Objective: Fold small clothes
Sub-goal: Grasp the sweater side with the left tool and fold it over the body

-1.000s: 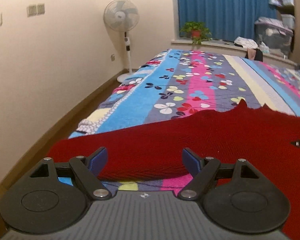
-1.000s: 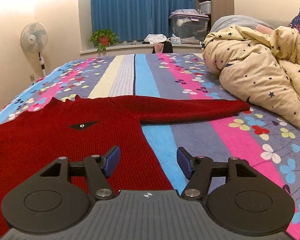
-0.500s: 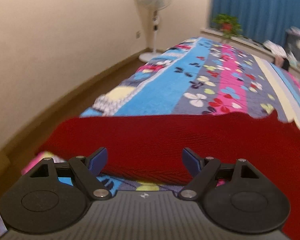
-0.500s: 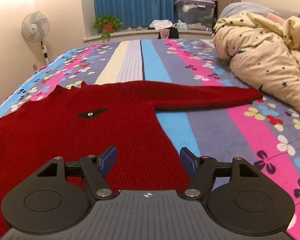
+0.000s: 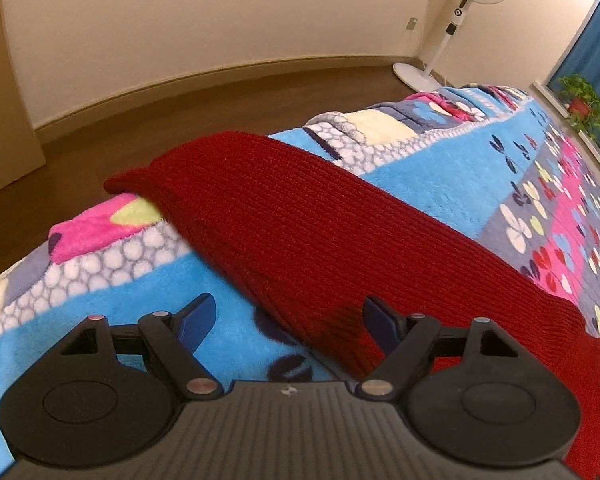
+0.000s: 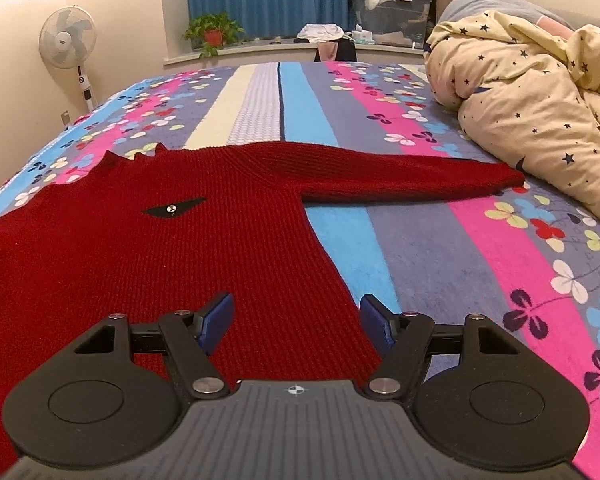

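Observation:
A dark red knit sweater [image 6: 148, 248] lies flat, face up, on the striped flowered bedspread [image 6: 480, 272]. Its one sleeve [image 6: 400, 176] stretches right toward the quilt. Its other sleeve [image 5: 284, 216] runs to the bed's left edge, and the cuff hangs over that edge. My left gripper [image 5: 288, 320] is open and empty, low over the inner part of that sleeve; its right finger is over the knit. My right gripper [image 6: 296, 320] is open and empty above the sweater's lower right hem.
A bunched cream quilt with stars [image 6: 540, 92] lies on the right of the bed. A standing fan [image 6: 70, 48] is by the left wall. The brown floor [image 5: 180, 112] lies beyond the bed's left edge. A potted plant [image 6: 212, 34] and storage boxes [image 6: 388, 12] are at the window.
My left gripper has swung left and now faces along the left sleeve toward the wall and floor. My right gripper has moved forward over the sweater's hem. Both stay open.

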Tool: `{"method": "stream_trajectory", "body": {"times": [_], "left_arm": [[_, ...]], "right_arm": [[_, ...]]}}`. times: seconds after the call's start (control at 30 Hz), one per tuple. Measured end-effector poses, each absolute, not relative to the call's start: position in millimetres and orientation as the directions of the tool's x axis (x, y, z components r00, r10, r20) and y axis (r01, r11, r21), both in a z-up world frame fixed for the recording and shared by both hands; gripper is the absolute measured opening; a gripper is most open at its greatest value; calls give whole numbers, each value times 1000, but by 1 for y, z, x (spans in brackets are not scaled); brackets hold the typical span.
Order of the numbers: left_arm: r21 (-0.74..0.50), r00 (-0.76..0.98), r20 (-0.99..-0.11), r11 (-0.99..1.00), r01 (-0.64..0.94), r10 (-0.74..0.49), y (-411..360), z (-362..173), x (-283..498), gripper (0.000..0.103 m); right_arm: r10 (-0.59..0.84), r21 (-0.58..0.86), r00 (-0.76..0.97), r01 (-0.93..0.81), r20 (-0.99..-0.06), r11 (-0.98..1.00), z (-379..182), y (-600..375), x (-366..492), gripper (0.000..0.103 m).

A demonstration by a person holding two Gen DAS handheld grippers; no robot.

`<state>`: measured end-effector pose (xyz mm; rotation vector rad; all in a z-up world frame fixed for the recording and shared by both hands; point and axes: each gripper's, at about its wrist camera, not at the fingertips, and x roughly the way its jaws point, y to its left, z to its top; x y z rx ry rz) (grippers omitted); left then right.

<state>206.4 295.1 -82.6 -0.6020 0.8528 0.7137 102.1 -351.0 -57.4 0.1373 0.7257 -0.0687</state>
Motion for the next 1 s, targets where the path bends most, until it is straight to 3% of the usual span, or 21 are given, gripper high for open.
{"method": "stream_trajectory", "body": {"times": [0.03,0.17,0.2,0.33,0.43,0.57,0.67,0.73,0.77,0.8,1.0], "left_arm": [[-181,460,-826,622,-762,324,295,-83,207,79],[-136,458,-800,627,-767,386,294,-78,207,21],[-151,476,-789,629,-763,389,294,-74,205,16],[-167,556,-706,659,-733,438,284,-51,205,15],[-145,526,-742,665,-732,417,283,-58,212,17],[-253,470,-825,541,-802,312,306,-81,205,40],[-284,494,-816,535,-795,300,309,-80,203,44],[-278,494,-814,542,-793,305,308,-80,204,39],[-269,490,-812,541,-796,318,308,-79,204,25],[-263,491,-806,543,-797,330,309,-78,205,19],[-218,548,-731,622,-752,407,292,-58,213,15]], "right_arm": [[-16,100,744,110,-667,989,-58,-351,103,71],[-15,89,738,101,-675,991,-60,-348,104,71],[-15,86,736,99,-676,991,-60,-348,104,71],[-19,72,735,91,-678,993,-61,-347,105,71],[-21,72,734,95,-679,993,-61,-347,105,71],[-22,65,730,90,-683,994,-62,-344,106,71],[-24,56,727,85,-686,995,-62,-343,107,71],[-25,55,724,86,-690,995,-63,-342,108,71],[-25,54,722,86,-691,995,-63,-342,108,71],[-25,53,722,86,-692,995,-63,-342,109,71],[-21,42,721,70,-692,997,-64,-338,108,68]]}}
